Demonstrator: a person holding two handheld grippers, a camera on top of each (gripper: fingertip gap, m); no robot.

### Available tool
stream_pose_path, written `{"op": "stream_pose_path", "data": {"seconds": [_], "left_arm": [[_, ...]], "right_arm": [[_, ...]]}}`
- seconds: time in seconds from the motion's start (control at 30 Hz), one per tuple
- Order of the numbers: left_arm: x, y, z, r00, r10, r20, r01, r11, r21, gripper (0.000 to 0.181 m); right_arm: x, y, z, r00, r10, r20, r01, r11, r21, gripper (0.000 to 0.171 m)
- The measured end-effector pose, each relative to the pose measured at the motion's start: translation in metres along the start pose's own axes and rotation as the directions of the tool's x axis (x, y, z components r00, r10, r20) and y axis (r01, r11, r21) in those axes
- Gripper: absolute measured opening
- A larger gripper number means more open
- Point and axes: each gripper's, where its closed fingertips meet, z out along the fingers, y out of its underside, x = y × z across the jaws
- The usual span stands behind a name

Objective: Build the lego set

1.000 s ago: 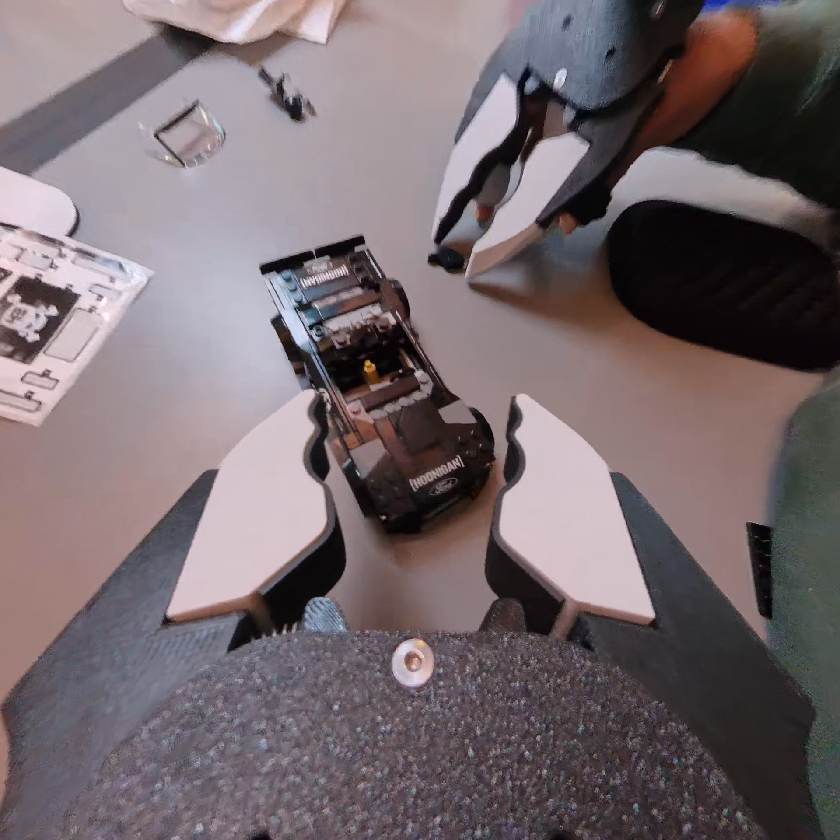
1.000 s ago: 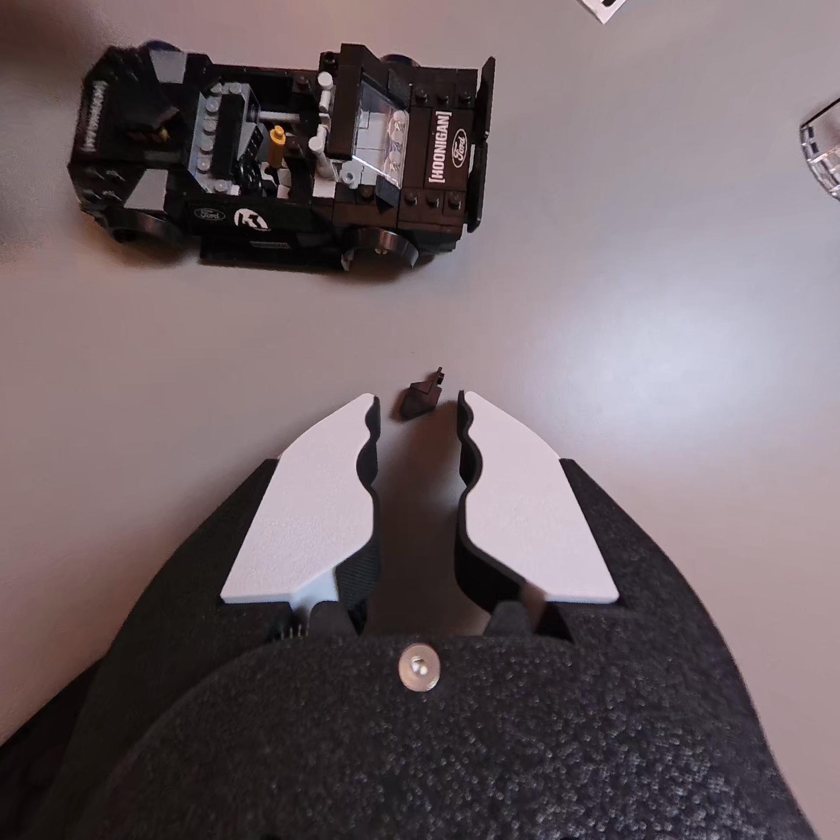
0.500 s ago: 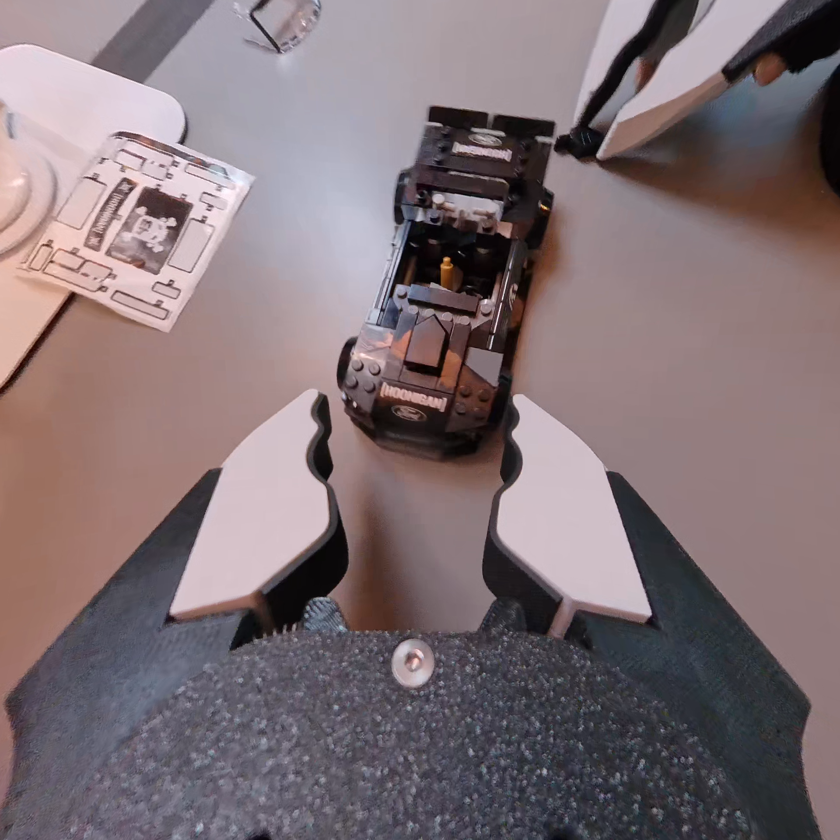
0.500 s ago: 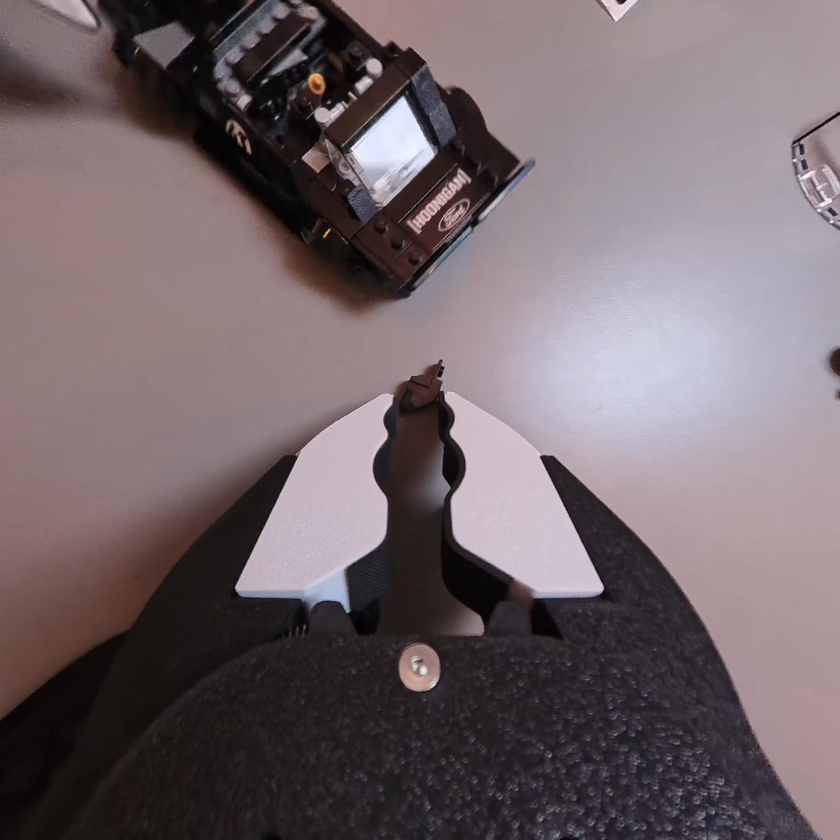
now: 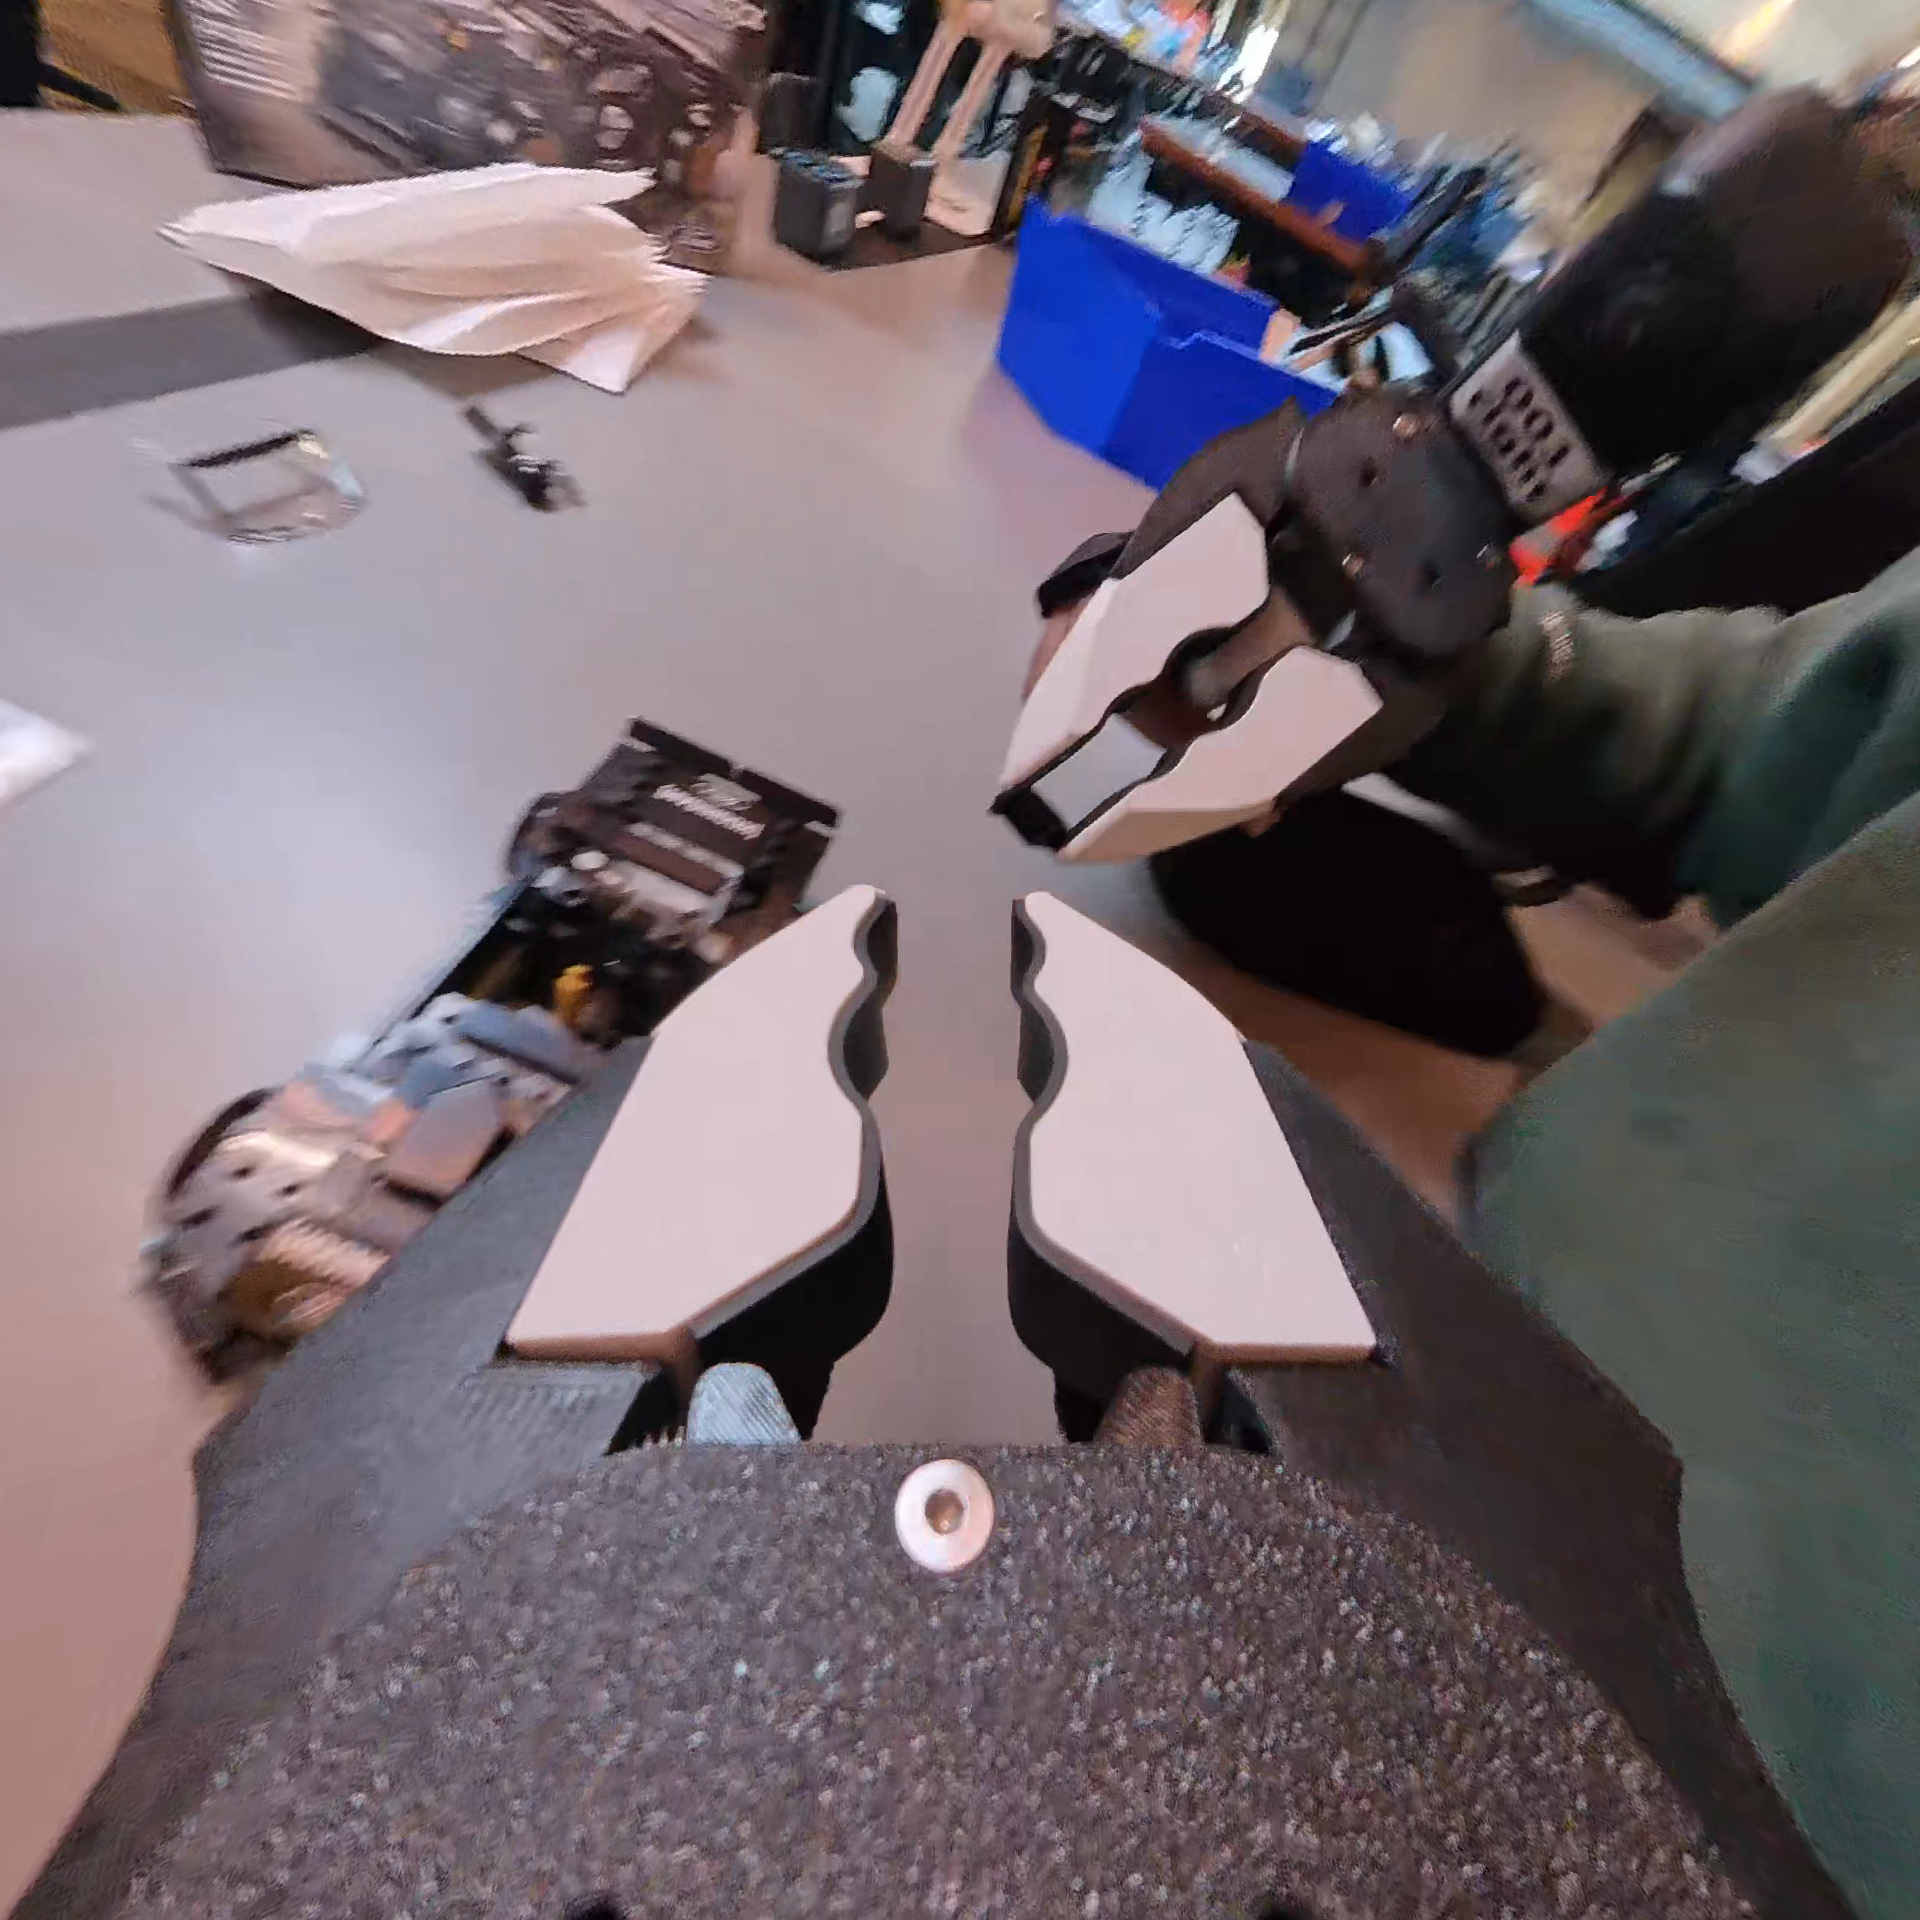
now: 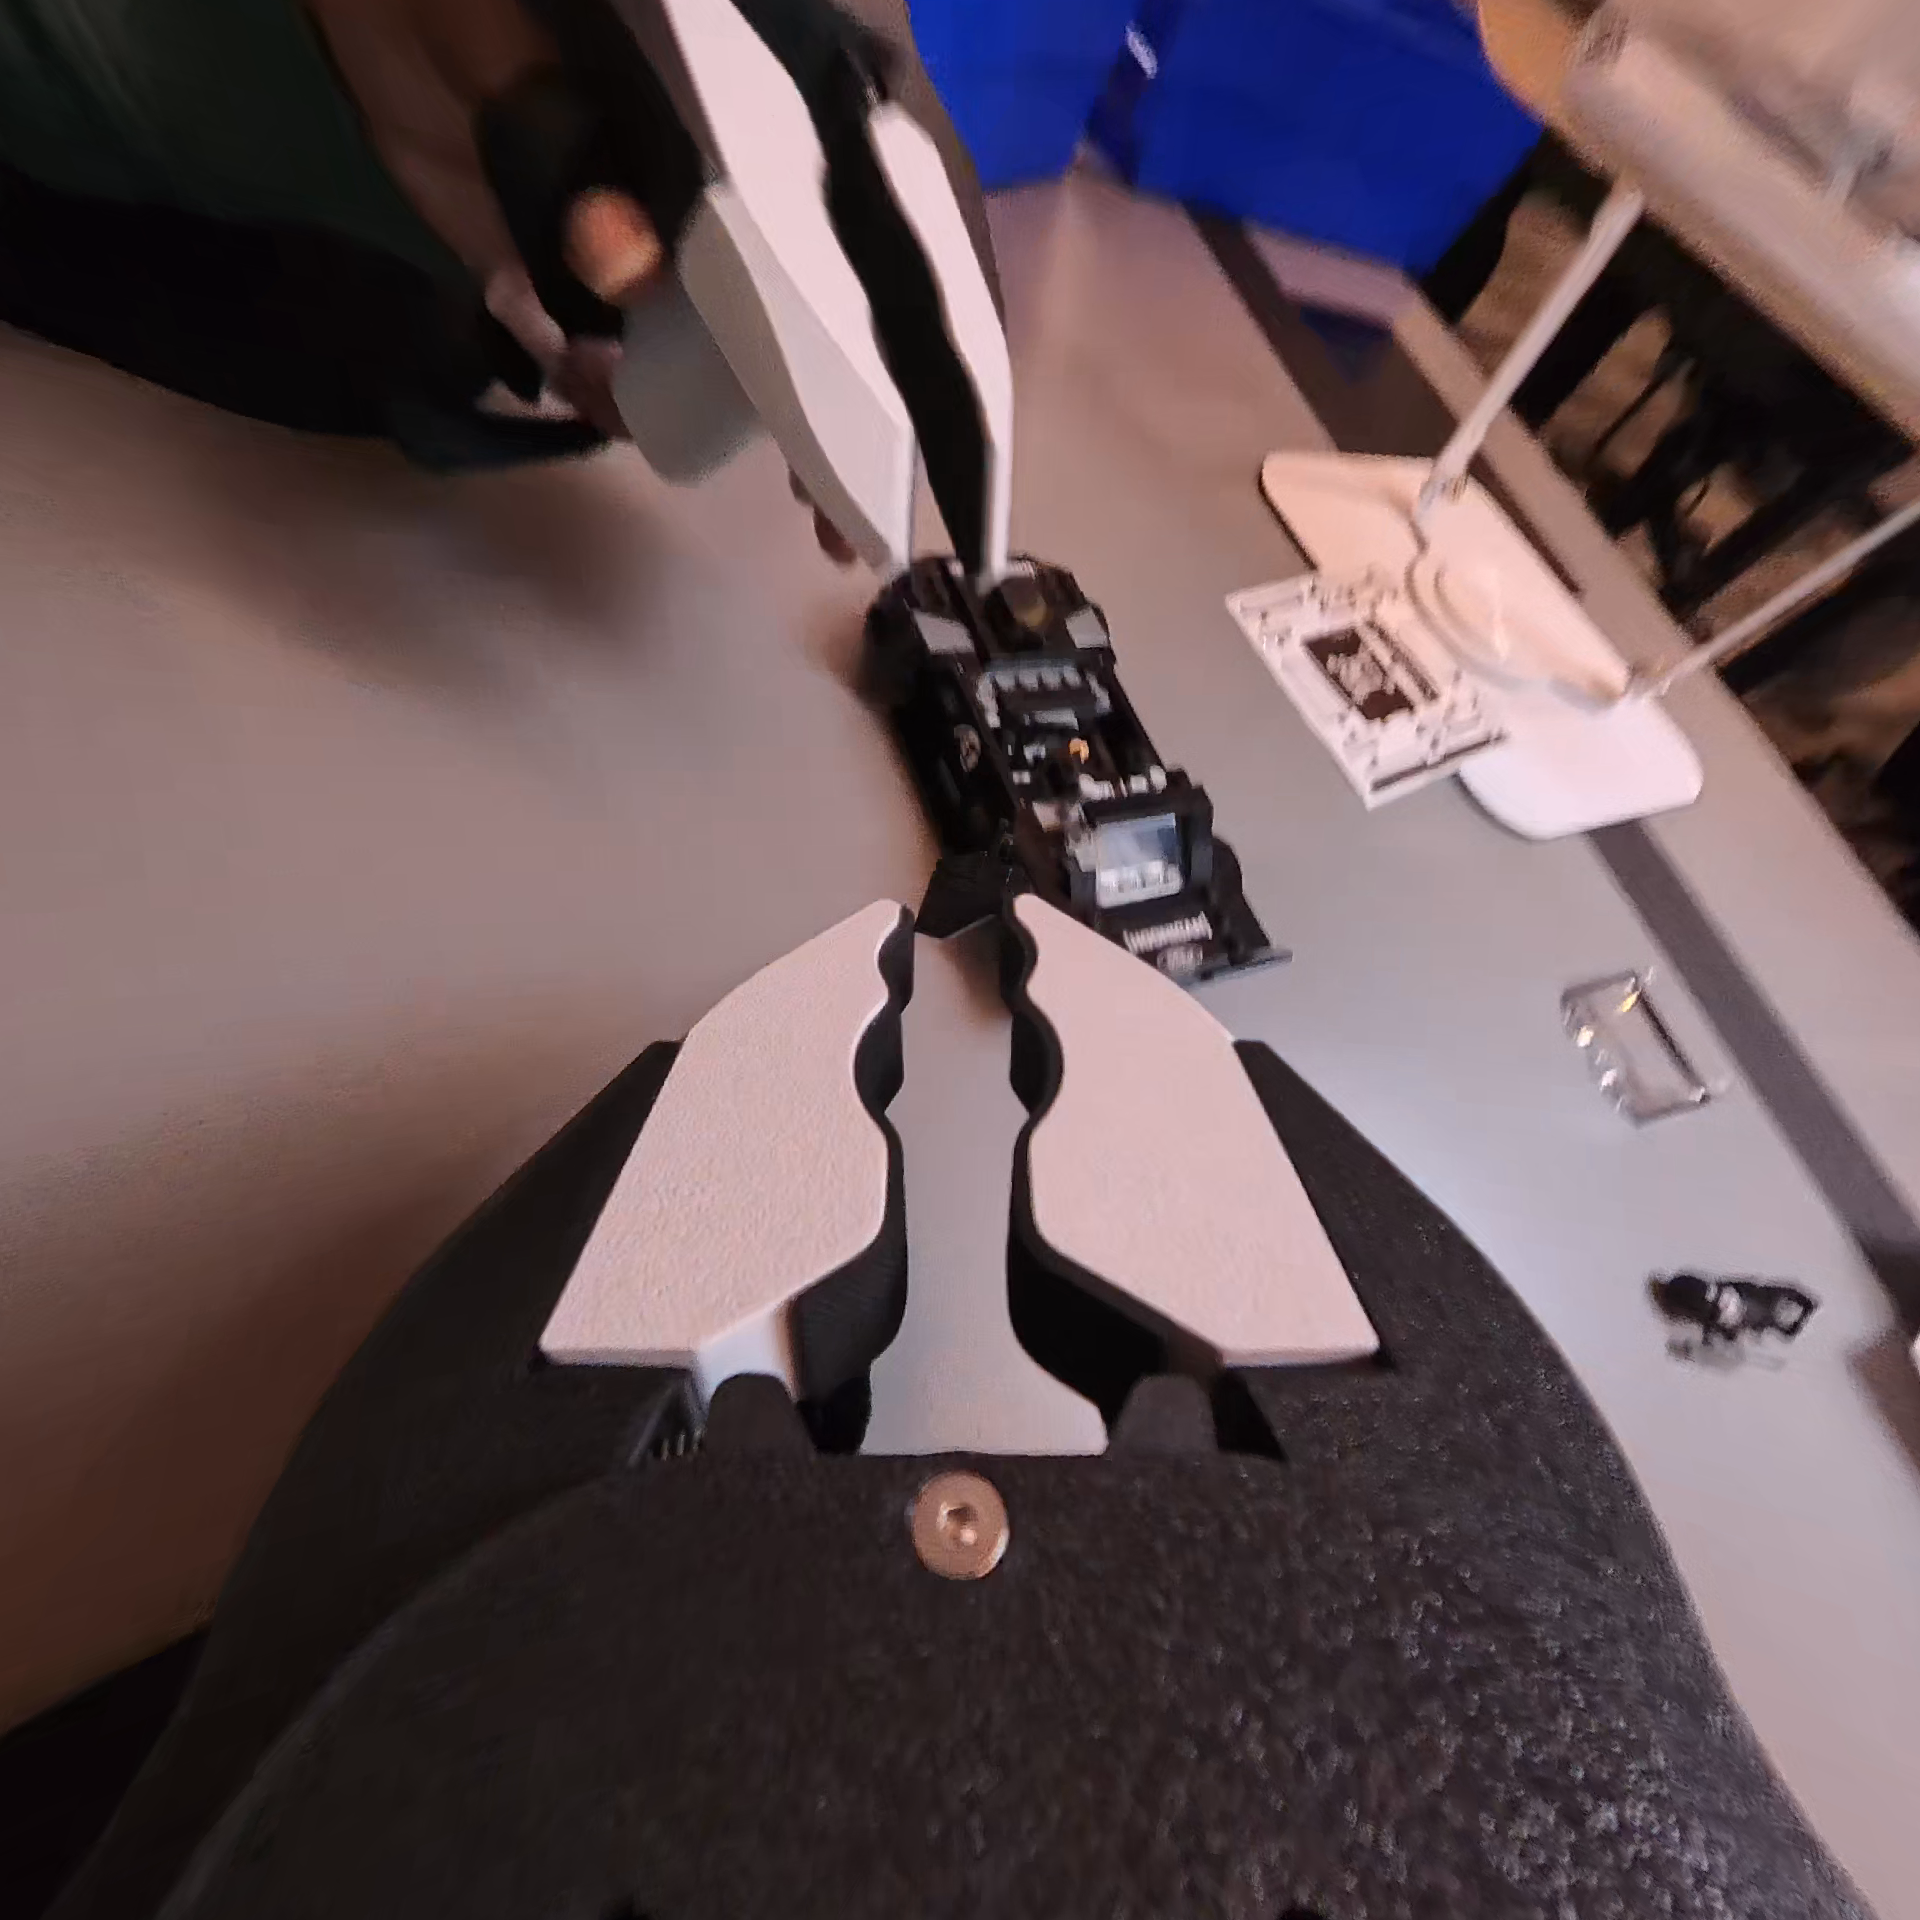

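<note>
Right gripper (image 6: pixel 961 914) lifted, pinching small black piece (image 6: pixel 966 902) – left gripper (image 5: pixel 951 914) part-open, empty, beside car (image 5: pixel 520 997).

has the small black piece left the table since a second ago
Yes. The small black piece is pinched in the right gripper and lifted off the table, near the lego car.

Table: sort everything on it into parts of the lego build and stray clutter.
Build:
black lego car
small black piece pinched in the right gripper
clear windscreen piece
loose black piece
sticker sheet
left gripper, open and empty

Clutter:
white paper bag
white lamp base
blue bins beyond the table
</note>
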Motion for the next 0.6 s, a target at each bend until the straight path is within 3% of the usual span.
{"op": "stream_pose_path", "data": {"seconds": [0.17,0.4,0.53,0.6], "left_arm": [[0.018,0.004,0.017,0.986,-0.116,-0.12,0.116,0.993,-0.007,0.02],[0.023,0.007,0.017,0.973,-0.165,-0.164,0.166,0.986,-0.007,0.011],[0.024,0.006,0.016,0.972,-0.155,-0.179,0.158,0.987,0.003,0.01],[0.025,0.005,0.014,0.97,-0.13,-0.204,0.138,0.99,0.025,0.009]], "right_arm": [[-0.009,-0.019,0.01,0.98,-0.19,-0.064,0.194,0.979,0.06,0.015],[-0.015,-0.027,0.015,0.932,-0.343,-0.113,0.351,0.935,0.055,0.015],[-0.015,-0.029,0.015,0.928,-0.351,-0.126,0.36,0.931,0.06,0.015],[-0.017,-0.031,0.014,0.963,-0.256,-0.081,0.263,0.96,0.095,0.015]]}}
